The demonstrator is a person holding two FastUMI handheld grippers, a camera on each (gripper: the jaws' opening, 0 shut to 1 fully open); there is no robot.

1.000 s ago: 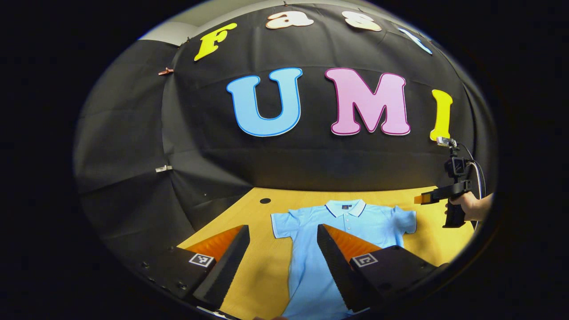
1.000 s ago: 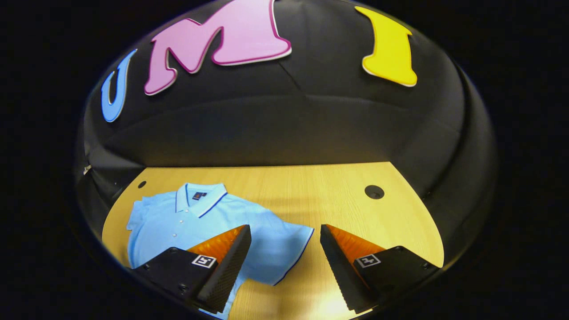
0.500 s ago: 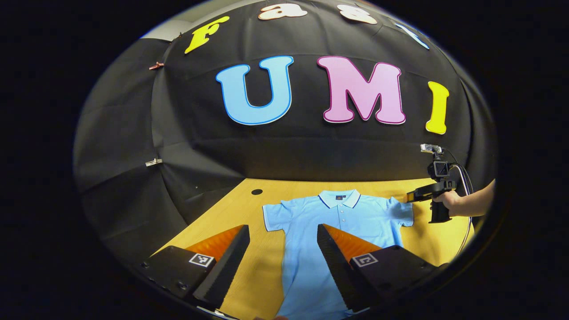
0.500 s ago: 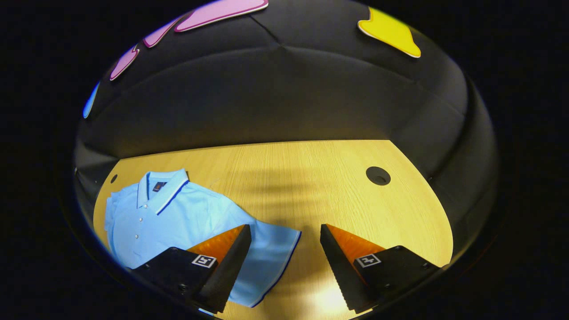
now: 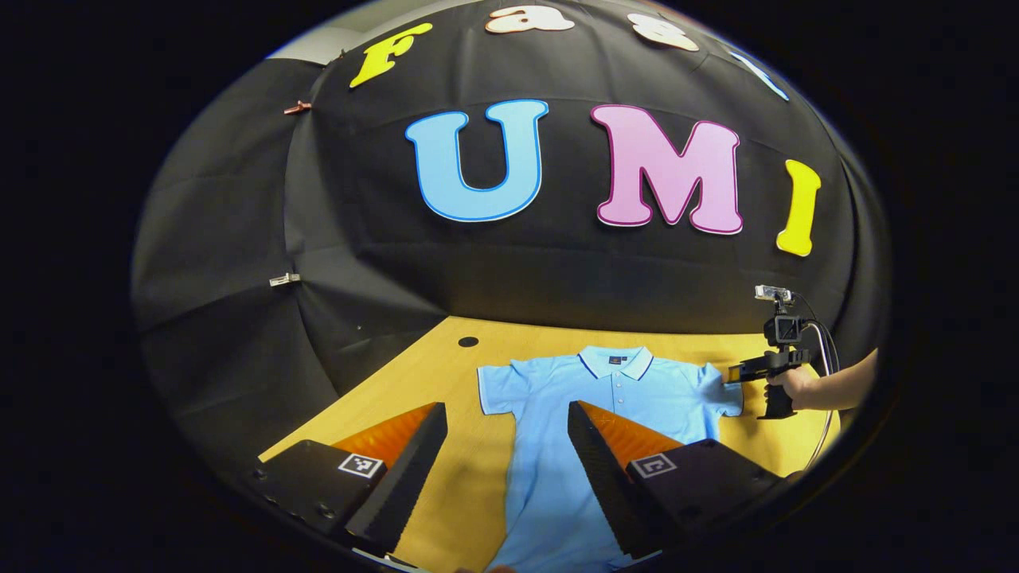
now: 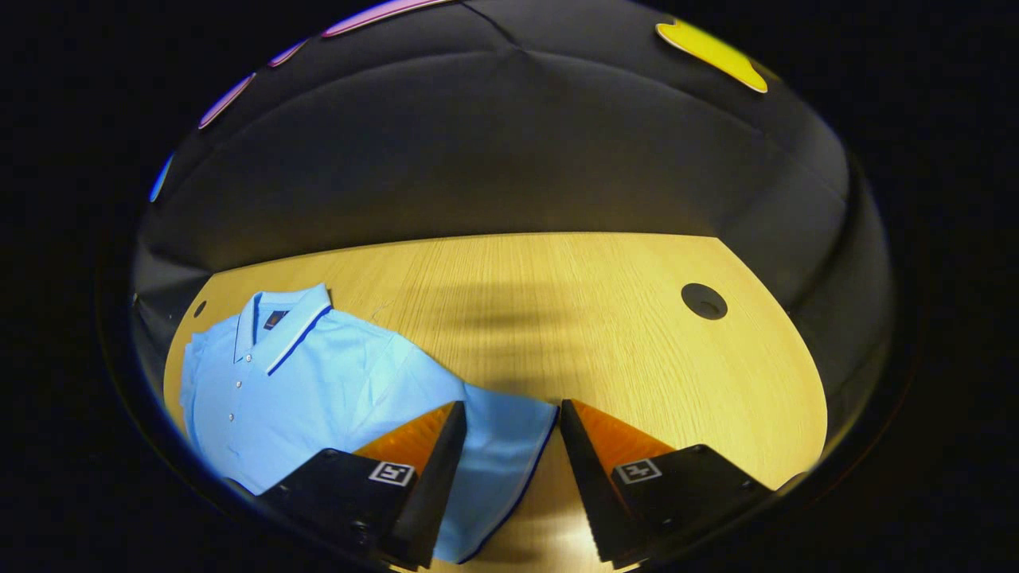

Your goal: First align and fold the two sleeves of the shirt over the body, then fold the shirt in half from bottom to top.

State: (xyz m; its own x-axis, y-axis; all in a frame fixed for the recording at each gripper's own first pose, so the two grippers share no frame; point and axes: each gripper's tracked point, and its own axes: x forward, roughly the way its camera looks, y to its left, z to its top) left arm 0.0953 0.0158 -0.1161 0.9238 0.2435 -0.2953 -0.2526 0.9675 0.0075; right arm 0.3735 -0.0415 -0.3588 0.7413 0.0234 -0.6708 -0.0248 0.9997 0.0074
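A light blue polo shirt (image 5: 613,398) lies flat on the wooden table (image 5: 446,382), collar toward the wall, both short sleeves spread out. My left gripper (image 5: 506,409) is open above the shirt's left side, short of the left sleeve (image 5: 495,386), with nothing between its fingers. In the left gripper view my right gripper (image 5: 736,372), held by a hand (image 5: 784,383), reaches the right sleeve's edge. In the right gripper view the shirt (image 6: 302,382) lies at the left. My right gripper (image 6: 512,406) is open, with the right sleeve (image 6: 501,446) lying between its fingers.
Black cloth walls close off the table at the back and sides. A round cable hole (image 6: 704,301) sits in the bare wood (image 6: 597,318) right of the shirt, another hole (image 5: 468,341) near the far left corner. A cable trails from the right gripper.
The right gripper has come down and forward over the right sleeve, and its fingers have narrowed a little. The left gripper has shifted only slightly.
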